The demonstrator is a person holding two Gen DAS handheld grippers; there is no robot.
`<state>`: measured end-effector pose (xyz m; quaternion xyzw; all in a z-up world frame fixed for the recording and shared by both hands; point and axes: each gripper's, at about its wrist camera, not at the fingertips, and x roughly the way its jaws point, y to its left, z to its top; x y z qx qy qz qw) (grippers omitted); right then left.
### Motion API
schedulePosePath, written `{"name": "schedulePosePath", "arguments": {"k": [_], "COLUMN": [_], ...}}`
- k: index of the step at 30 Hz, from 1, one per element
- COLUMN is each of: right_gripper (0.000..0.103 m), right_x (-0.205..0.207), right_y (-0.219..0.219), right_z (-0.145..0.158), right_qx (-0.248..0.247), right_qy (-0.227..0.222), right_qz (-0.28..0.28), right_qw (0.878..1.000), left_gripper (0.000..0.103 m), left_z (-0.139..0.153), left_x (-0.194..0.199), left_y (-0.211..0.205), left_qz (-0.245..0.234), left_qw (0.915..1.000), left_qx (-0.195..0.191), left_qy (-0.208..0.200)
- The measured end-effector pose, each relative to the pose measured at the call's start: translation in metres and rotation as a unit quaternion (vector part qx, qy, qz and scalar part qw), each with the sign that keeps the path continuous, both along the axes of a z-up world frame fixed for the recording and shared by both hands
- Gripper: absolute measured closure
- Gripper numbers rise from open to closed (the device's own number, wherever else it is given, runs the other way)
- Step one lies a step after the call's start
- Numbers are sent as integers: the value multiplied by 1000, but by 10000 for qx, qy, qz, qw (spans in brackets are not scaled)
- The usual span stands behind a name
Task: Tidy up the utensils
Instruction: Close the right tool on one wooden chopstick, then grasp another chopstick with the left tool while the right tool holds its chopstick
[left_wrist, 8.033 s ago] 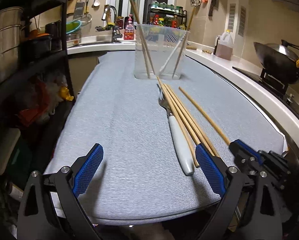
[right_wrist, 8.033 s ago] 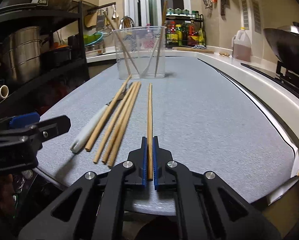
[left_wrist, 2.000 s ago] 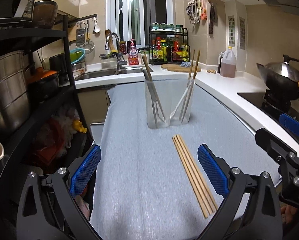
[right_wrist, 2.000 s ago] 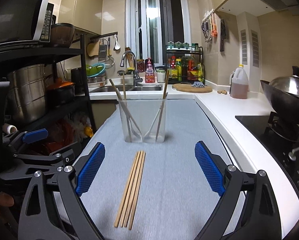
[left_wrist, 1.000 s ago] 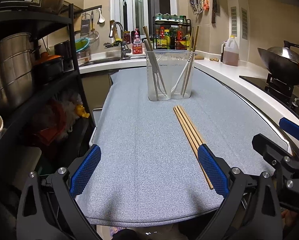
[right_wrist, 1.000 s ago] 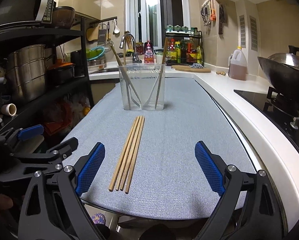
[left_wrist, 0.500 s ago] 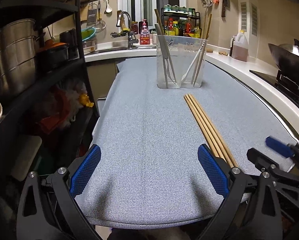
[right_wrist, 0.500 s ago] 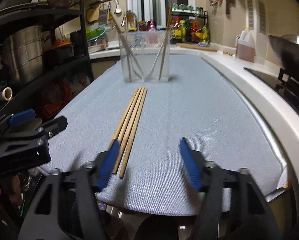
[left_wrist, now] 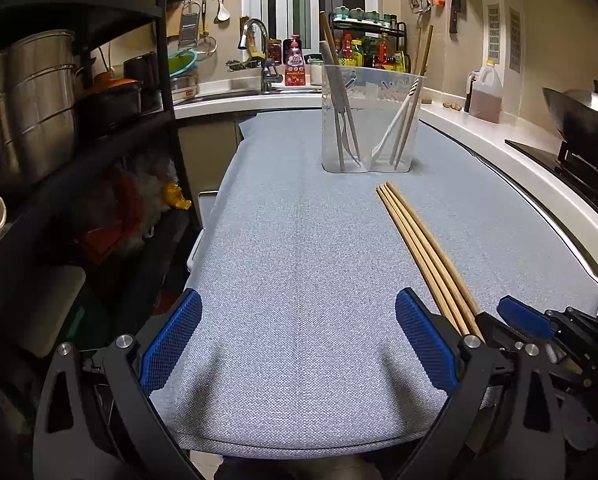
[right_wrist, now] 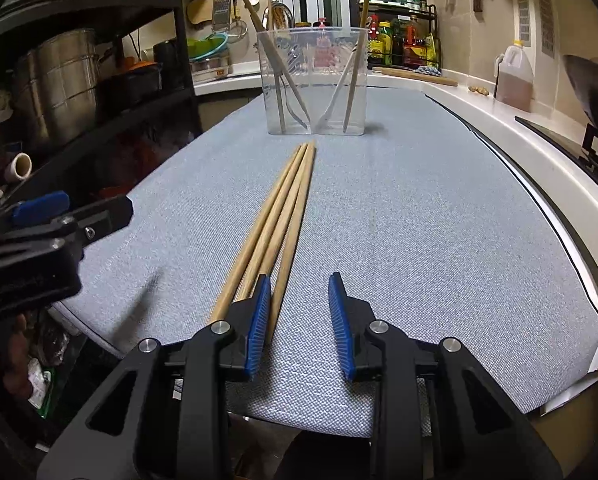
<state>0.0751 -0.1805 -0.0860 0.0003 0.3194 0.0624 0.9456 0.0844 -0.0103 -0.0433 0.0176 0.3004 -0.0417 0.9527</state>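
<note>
Three wooden chopsticks (right_wrist: 283,216) lie side by side on the grey-blue mat (right_wrist: 419,220), pointing at a clear plastic utensil holder (right_wrist: 315,80) that holds chopsticks, a fork and a white-handled utensil. My right gripper (right_wrist: 299,312) is low over the near ends, jaws partly closed, the rightmost chopstick lying between the pads, untouched by the right pad. My left gripper (left_wrist: 299,344) is wide open and empty over the mat, left of the chopsticks (left_wrist: 419,240). The holder (left_wrist: 369,120) stands at the far end.
A black shelf rack with steel pots (left_wrist: 23,92) stands on the left. A white counter (left_wrist: 519,152) with a wok (left_wrist: 587,116) and an oil jug (left_wrist: 485,96) runs along the right. The sink and tap (left_wrist: 255,48) are at the back.
My right gripper has come down and forward to the chopsticks' near ends and its jaws have narrowed. My left gripper has dropped lower, staying open.
</note>
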Motion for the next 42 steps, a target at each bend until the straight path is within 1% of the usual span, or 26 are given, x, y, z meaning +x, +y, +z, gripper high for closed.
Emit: {"name": "schedulePosePath", "arguments": {"k": [1, 2, 4, 7, 12, 14, 17, 23, 26, 29, 33, 37, 40, 42], "right_gripper": [88, 91, 98, 98, 98, 98, 98, 98, 97, 97, 97, 97, 97, 97], "right_x": [-1, -2, -3, -4, -6, -6, -6, -6, -7, -8, -8, -8, -9, -9], "right_y": [1, 0, -4, -11, -34, -42, -47, -49, -49, -50, -50, -48, -49, -48], "right_z": [-1, -1, -2, -3, -3, -4, -4, -5, -6, -6, -7, -7, -8, -8], "right_qx": [-122, -157, -56, 96, 207, 133, 137, 189, 191, 191, 237, 226, 264, 257], "right_qy": [-86, -125, -189, -274, -326, -356, -373, -406, -436, -452, -444, -475, -513, -538], "right_qz": [-52, -99, -162, -188, -549, -638, -625, -591, -577, -578, -588, -586, -596, -601], "right_qw": [9999, 9998, 9997, 9994, 9977, 9972, 9973, 9972, 9972, 9971, 9970, 9969, 9966, 9964], "left_gripper": [9, 9, 9, 9, 9, 9, 9, 9, 9, 9, 8, 8, 8, 9], "left_z": [0, 1, 2, 3, 1, -1, -7, -25, -31, -35, -38, -37, -38, -39], "left_x": [0, 1, 0, 0, -1, -1, 1, 5, 6, 6, 6, 7, 7, 5], "left_y": [0, 0, 0, -1, -13, -20, -32, -49, -54, -55, -54, -52, -45, -41], "left_qz": [0, 1, 20, -3, -112, -162, -230, -198, -260, -260, -251, -159, -80, -121], "left_qw": [10000, 10000, 10000, 9999, 9996, 9993, 9992, 9997, 9996, 9995, 9996, 9997, 9999, 9999], "left_qx": [-6, -6, -22, -114, -201, -228, -261, -94, 41, 114, 51, 171, 129, 56], "left_qy": [-3, -16, -66, -93, -192, -228, -176, 59, 80, 120, 87, 8, -39, -111]}}
